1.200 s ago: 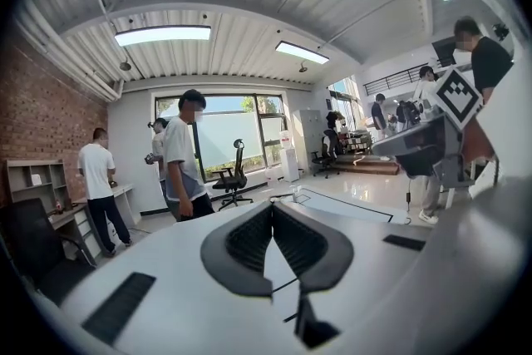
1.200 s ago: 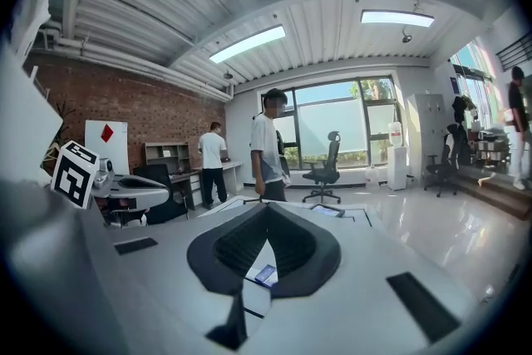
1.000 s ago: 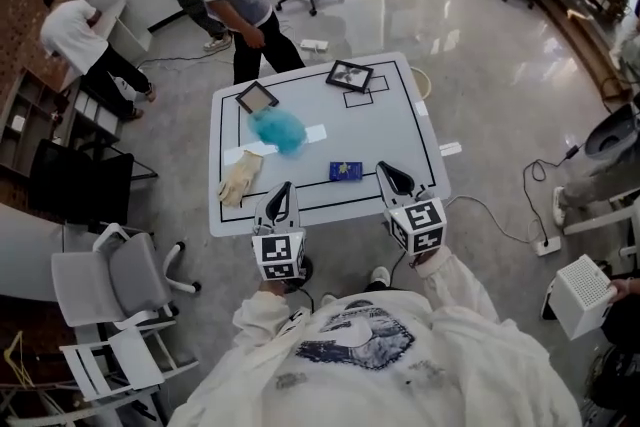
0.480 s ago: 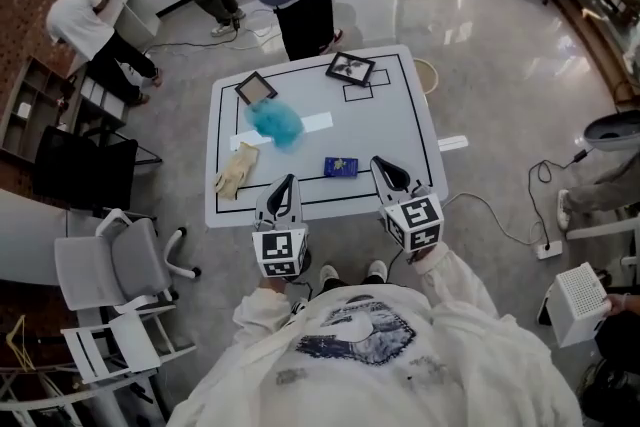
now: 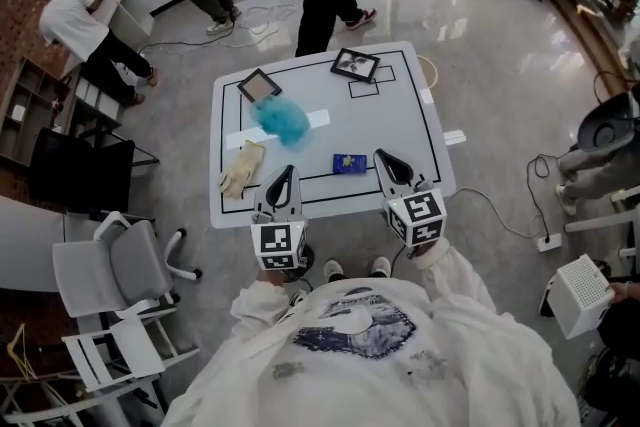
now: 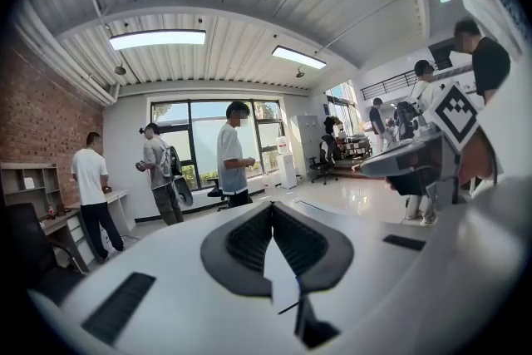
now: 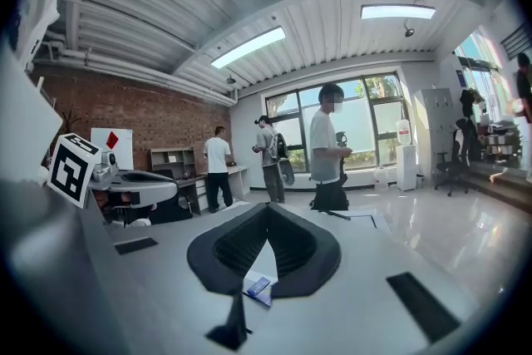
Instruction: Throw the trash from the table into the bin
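On the white table (image 5: 400, 120) lie a fluffy blue clump (image 5: 279, 121), a pale glove (image 5: 240, 169) near the left edge and a small blue packet (image 5: 347, 162) near the front. My left gripper (image 5: 287, 172) hangs over the table's front edge, right of the glove, jaws shut and empty. My right gripper (image 5: 381, 158) is level with it, just right of the packet, also shut and empty. In the left gripper view the left gripper (image 6: 272, 210) has its jaws met at the tip. In the right gripper view the blue packet (image 7: 259, 287) shows below the right gripper (image 7: 267, 209).
Two black picture frames (image 5: 258, 86) (image 5: 355, 65) and a white strip (image 5: 312, 120) lie at the table's far side. A round pale rim (image 5: 432, 73) stands on the floor by the far right corner. People stand beyond the table; chairs (image 5: 120, 265) are at the left.
The person beyond the table has walked from its left side toward the right. Both grippers stay nearly where they were, still shut.
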The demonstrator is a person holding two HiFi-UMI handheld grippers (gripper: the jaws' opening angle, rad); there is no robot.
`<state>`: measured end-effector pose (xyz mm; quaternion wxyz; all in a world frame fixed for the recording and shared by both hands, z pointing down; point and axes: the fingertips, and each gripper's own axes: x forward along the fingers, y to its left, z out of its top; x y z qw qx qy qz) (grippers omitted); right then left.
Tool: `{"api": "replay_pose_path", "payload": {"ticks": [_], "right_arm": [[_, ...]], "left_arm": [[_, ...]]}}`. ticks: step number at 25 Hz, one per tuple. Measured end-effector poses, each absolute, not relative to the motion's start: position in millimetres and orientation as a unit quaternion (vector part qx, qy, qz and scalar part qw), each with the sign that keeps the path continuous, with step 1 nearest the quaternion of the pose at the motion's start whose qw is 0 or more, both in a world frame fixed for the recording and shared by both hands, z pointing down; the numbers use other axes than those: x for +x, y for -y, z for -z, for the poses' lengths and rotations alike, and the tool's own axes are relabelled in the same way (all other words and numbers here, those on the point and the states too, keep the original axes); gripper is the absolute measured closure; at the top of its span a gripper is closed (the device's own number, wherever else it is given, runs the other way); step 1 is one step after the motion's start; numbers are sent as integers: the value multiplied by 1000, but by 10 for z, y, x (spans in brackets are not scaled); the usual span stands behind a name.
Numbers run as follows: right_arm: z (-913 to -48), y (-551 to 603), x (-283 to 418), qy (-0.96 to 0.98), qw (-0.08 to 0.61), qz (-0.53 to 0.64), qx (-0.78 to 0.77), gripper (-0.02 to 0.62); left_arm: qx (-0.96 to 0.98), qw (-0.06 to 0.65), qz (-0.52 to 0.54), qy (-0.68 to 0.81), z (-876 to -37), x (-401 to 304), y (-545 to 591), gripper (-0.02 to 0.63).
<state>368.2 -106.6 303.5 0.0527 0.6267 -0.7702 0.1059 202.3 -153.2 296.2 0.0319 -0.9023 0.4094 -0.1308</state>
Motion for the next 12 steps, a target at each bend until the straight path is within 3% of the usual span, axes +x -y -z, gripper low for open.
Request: {"api": "replay_pose_path", "payload": {"ticks": [12], "right_arm": [[-3024,1226,3460,761,61,-99,638,579]], "left_arm": [[-911,37,126,-390,-2973,1857,1766,598]]}}
